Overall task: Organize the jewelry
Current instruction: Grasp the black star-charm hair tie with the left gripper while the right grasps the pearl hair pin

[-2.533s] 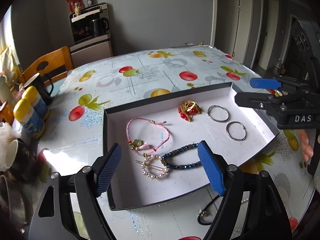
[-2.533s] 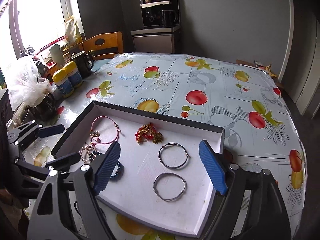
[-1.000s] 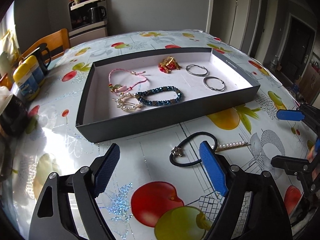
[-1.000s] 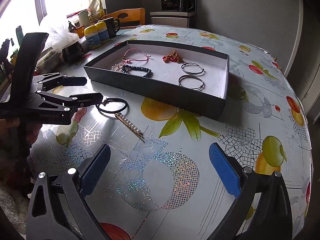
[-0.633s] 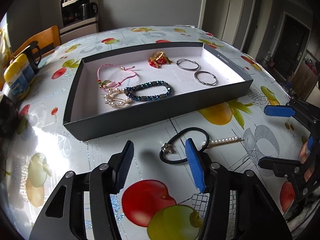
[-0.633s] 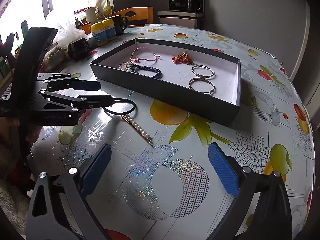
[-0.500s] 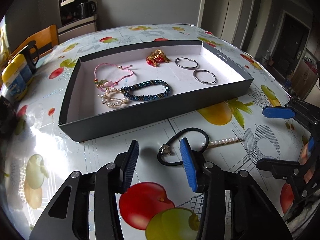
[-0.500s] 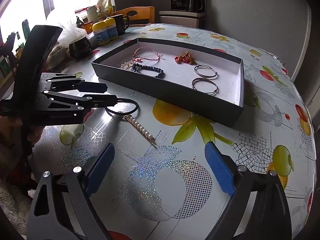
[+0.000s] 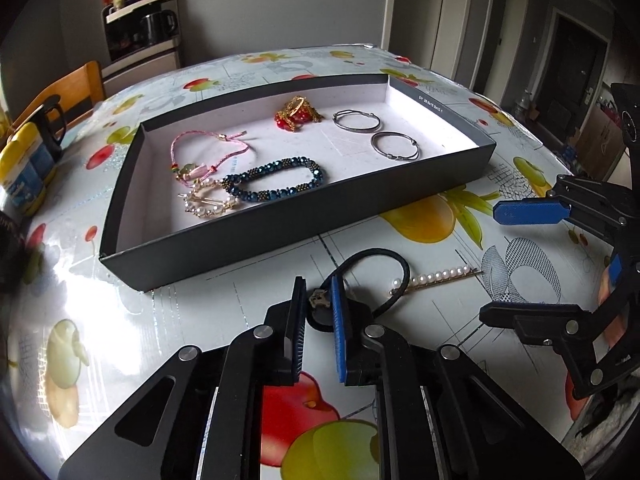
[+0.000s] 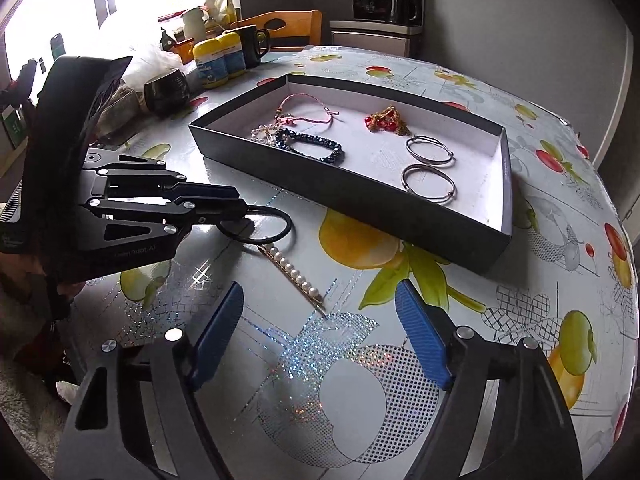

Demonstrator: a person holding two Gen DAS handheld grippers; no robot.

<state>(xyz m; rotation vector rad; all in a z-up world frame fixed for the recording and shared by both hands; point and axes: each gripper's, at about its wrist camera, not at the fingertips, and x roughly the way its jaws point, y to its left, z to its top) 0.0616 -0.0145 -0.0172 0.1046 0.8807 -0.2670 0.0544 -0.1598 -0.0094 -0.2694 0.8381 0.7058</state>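
Observation:
My left gripper (image 9: 318, 300) is shut on the charm end of a black hair tie (image 9: 378, 258), which lies on the table in front of the dark tray (image 9: 280, 236). It also shows in the right wrist view (image 10: 234, 216) with the hair tie (image 10: 280, 228). A pearl hair pin (image 9: 434, 278) lies just right of the tie, and shows in the right wrist view (image 10: 294, 274). The tray holds a pink cord bracelet (image 9: 200, 152), a pearl clip (image 9: 206, 200), a blue bead bracelet (image 9: 276, 184), a red and gold piece (image 9: 296, 114) and two silver bangles (image 9: 394, 146). My right gripper (image 10: 320, 324) is open and empty, near the pin.
Yellow-lidded jars (image 10: 220, 60), a black mug (image 10: 250, 46) and a dark cup (image 10: 166, 92) stand at the table's far left edge. A wooden chair (image 10: 284, 24) and a cabinet with a coffee machine (image 10: 386, 4) are behind the table.
My left gripper came down in front of the tray and closed its fingers on the hair tie's charm end. My right gripper moved closer to the pearl pin and stays open.

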